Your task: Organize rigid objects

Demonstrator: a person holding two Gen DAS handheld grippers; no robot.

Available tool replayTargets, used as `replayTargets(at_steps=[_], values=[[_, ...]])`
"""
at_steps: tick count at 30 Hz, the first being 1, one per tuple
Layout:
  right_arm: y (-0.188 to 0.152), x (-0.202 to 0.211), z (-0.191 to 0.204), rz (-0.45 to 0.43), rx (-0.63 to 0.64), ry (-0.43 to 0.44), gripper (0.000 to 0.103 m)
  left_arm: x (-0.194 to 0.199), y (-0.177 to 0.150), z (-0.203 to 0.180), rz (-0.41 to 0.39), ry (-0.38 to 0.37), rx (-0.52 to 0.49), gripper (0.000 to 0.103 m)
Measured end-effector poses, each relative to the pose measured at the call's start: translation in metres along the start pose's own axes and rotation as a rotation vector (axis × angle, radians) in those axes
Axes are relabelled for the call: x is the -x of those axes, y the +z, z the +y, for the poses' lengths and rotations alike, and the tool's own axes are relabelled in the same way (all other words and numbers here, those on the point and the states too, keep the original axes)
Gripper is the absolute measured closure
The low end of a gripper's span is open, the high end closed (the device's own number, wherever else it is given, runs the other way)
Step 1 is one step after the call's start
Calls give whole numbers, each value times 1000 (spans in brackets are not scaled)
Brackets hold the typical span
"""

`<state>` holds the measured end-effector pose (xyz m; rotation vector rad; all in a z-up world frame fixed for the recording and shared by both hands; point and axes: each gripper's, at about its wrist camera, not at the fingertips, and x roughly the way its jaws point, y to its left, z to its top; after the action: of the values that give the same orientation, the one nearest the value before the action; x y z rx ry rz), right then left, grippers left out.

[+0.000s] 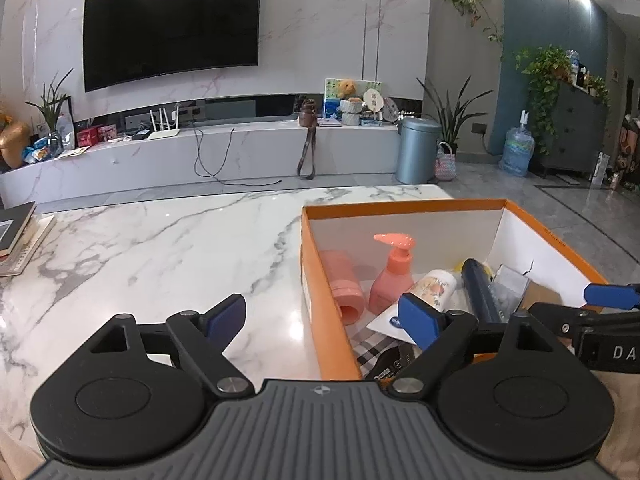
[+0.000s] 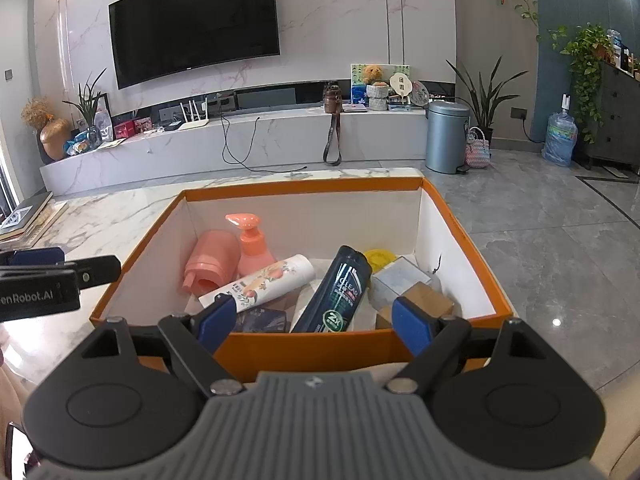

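An orange box [image 1: 400, 205] [image 2: 304, 188] with white inner walls stands on the marble table [image 1: 160, 248]. In it are a pink pump bottle [image 1: 394, 276] [image 2: 252, 248], a pink container [image 2: 210, 260] on its side, a white tube with a peach print [image 2: 272, 280], a dark shampoo bottle [image 2: 340, 292], a yellow lid [image 2: 378, 258], a clear plastic case [image 2: 396, 280] and a small cardboard box [image 2: 426, 300]. My left gripper [image 1: 322, 316] is open, straddling the box's left wall with nothing between its pads. My right gripper [image 2: 314, 322] is open above the near wall, holding nothing.
A stack of books [image 1: 16, 236] [image 2: 28, 212] lies at the table's left edge. The table ends just behind and to the right of the box. Beyond it are a grey floor, a TV unit and a metal bin [image 2: 446, 136].
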<state>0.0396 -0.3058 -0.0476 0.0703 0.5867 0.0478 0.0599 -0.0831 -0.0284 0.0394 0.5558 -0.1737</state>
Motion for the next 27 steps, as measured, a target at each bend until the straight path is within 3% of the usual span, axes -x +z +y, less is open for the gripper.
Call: replayTargets(at_steps=[27], values=[[-1,-2,1,6,5,1,19,8,1,3,-3,22,-5,2]])
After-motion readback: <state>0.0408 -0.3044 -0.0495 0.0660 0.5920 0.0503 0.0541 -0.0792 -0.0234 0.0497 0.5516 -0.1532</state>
